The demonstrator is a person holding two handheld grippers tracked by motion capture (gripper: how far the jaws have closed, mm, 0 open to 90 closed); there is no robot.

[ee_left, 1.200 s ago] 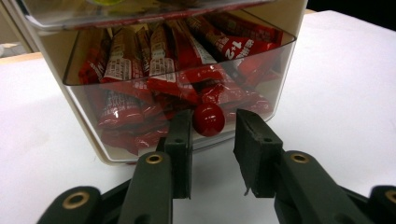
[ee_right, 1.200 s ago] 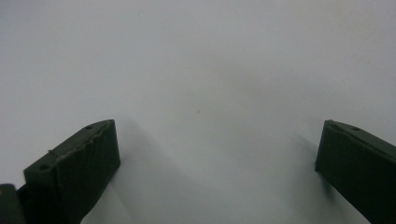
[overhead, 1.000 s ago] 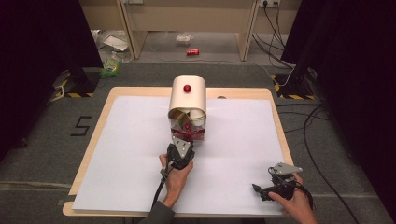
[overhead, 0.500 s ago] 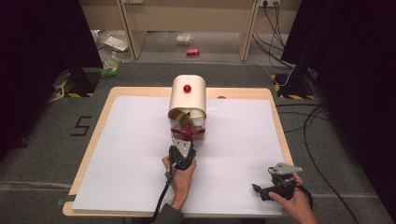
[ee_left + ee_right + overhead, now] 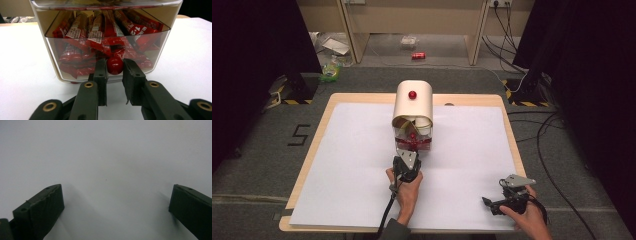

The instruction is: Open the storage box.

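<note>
A cream dome-topped container [image 5: 412,105] with a red button [image 5: 412,94] stands at the table's middle back. Its clear front drawer [image 5: 110,37] holds several red sachets [image 5: 100,35]. A round red knob [image 5: 115,67] sticks out low on the drawer front. My left gripper [image 5: 114,63] reaches level toward it, and the jaws, which have just been closing, stand on either side of the knob with their pads touching it. From above, the left gripper [image 5: 410,151] meets the drawer's front. My right gripper [image 5: 488,202] rests near the front right edge, jaws [image 5: 116,195] wide open over the white sheet.
A white sheet [image 5: 337,165] covers the wooden table [image 5: 507,125]. Cables [image 5: 552,150] trail on the floor at the right. Wooden furniture legs and small litter lie on the floor beyond the table's far edge.
</note>
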